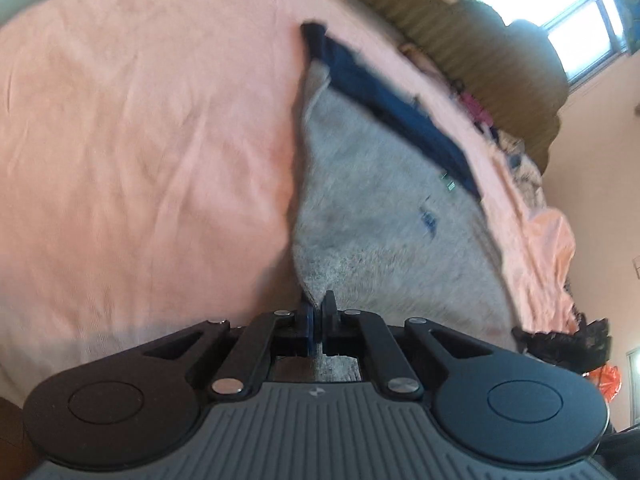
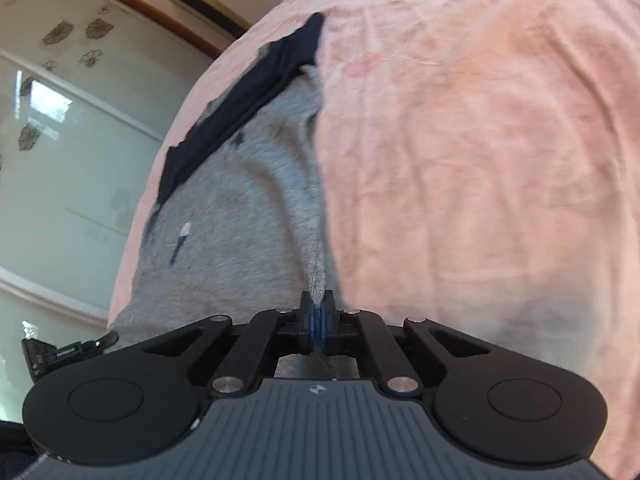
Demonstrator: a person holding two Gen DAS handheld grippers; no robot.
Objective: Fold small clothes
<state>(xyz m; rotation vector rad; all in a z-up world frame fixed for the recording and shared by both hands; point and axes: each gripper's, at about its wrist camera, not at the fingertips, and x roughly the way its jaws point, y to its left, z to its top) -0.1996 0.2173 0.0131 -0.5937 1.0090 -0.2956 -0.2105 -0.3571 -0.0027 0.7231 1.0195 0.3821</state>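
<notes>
A: Where is the garment?

B: The small grey knit garment with a dark navy band lies on the peach-pink cotton bed sheet. Its near edge is lifted from the sheet.

A: How does it point?

B: In both views its long axis runs away from the grippers, and the navy band is at the far end.

A: What about the left gripper?

B: Its fingers are pressed together, and they pinch a near corner of the grey fabric.

A: And the right gripper?

B: The same. Its jaws are closed on a narrow fold of the grey edge, which is pulled tight toward it.
</notes>
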